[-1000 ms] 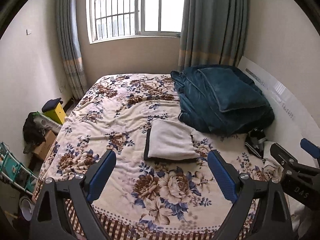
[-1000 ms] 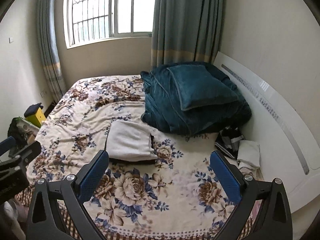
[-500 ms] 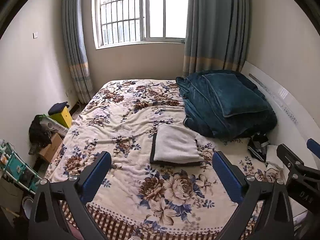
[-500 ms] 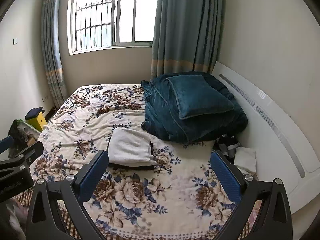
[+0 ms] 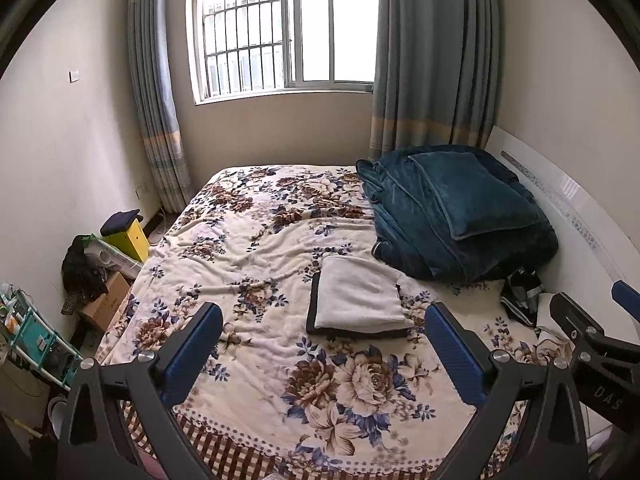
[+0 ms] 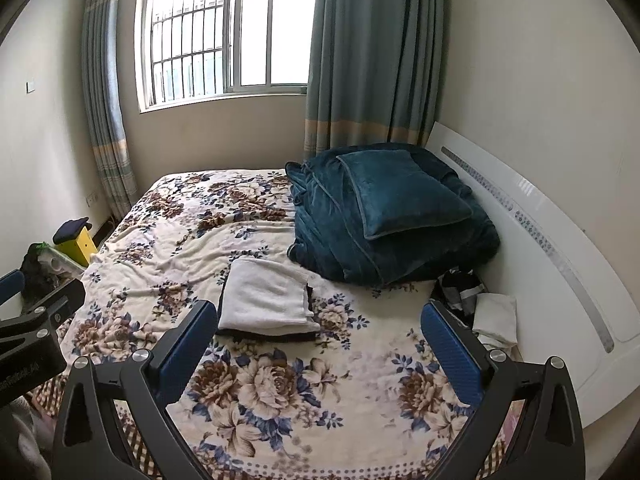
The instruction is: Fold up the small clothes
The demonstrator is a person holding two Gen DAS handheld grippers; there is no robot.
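Observation:
A folded white garment (image 5: 358, 294) (image 6: 266, 296) lies on top of a folded dark one (image 5: 314, 306) in the middle of the bed with the flowered blanket (image 5: 256, 248). My left gripper (image 5: 322, 344) hangs open over the bed's near end, well short of the stack, with nothing between its blue pads. My right gripper (image 6: 320, 344) is open too and holds nothing; it hovers just right of the left one, whose frame shows at the left edge of the right wrist view. More small clothes, dark (image 6: 460, 288) and white (image 6: 496, 318), lie by the headboard.
A folded teal quilt with a pillow (image 5: 460, 216) fills the far right of the bed. A white headboard (image 6: 560, 256) runs along the right. Boxes, a yellow stool (image 5: 128, 232) and a teal rack (image 5: 32, 336) crowd the floor at the left.
Both grippers have pulled back and up from the bed, so the stack looks smaller and more of the window shows. The left jaws stand a little wider.

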